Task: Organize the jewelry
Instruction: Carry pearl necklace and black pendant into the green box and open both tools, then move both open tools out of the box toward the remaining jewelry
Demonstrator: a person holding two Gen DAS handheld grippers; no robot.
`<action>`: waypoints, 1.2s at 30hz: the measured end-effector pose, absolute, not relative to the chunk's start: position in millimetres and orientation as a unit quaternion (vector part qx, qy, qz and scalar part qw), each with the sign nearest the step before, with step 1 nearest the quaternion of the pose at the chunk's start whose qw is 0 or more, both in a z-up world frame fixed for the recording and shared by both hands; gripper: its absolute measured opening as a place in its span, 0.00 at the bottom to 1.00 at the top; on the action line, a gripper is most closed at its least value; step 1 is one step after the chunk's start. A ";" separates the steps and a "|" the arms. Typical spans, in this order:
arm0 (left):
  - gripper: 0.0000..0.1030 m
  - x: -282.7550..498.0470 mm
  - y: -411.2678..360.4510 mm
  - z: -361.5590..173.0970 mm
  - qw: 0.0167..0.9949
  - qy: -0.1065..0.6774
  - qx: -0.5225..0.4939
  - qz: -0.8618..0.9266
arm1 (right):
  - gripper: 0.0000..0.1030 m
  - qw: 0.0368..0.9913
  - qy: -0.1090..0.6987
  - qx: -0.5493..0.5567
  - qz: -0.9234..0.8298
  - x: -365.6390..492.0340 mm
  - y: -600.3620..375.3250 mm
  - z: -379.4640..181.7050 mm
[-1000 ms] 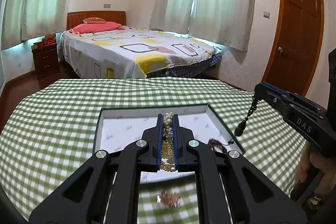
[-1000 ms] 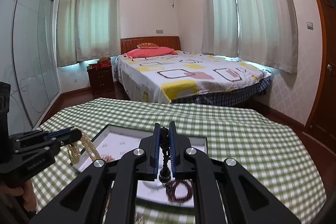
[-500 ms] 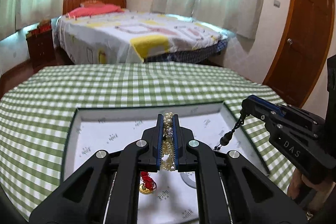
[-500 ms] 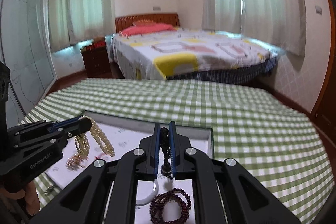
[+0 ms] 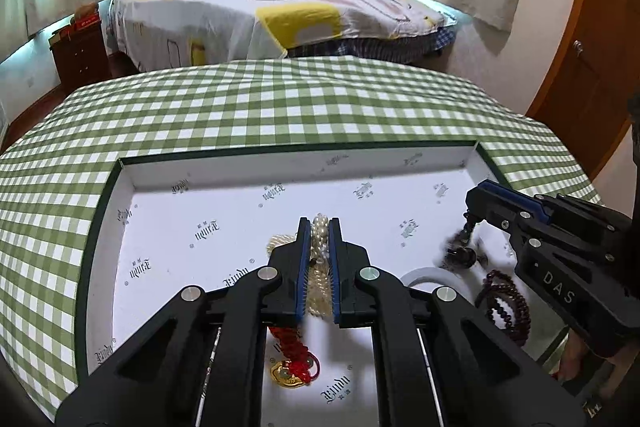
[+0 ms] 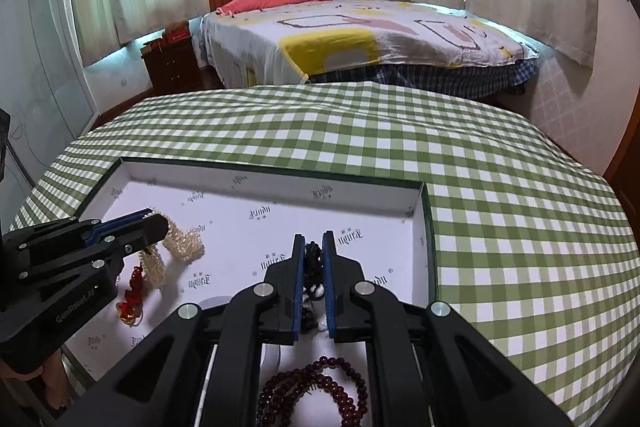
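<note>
Left gripper: while it reaches in from the bottom of the left wrist view, the left gripper (image 5: 319,263) has its jaws pinched on a pearl necklace (image 5: 320,247), whose loose end lies on the floor of the box.
Right gripper: the right gripper (image 6: 311,279) has its jaws clamped on a dark beaded string (image 6: 313,259) that hangs down to the lining.
Box: a shallow white-lined box (image 5: 280,167) with a dark green rim sits on the green checked counter (image 5: 280,99), filling the lower half of both views.
Already in the box: a red knotted charm with a gold piece (image 5: 294,363) at lower centre, a dark red bead bracelet (image 6: 316,395) at the bottom edge, and a white ring (image 5: 424,277), partly hidden.
Background: a bed (image 6: 360,35) in the upper centre.
</note>
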State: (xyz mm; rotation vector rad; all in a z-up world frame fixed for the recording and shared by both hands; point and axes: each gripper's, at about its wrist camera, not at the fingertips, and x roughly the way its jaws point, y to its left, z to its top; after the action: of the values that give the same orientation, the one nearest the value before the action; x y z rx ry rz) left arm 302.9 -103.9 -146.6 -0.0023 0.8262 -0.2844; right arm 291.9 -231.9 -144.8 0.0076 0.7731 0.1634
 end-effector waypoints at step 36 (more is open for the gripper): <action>0.81 226.1 -76.6 -89.7 0.938 0.332 0.012 -0.101 | 0.75 0.948 0.313 0.011 0.064 210.9 -222.0 -105.0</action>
State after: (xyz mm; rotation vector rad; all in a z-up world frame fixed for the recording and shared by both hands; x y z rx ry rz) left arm 226.1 -76.6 -89.7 0.0247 0.6772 -0.2067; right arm 210.9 -222.0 -105.0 0.0228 0.6365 0.1302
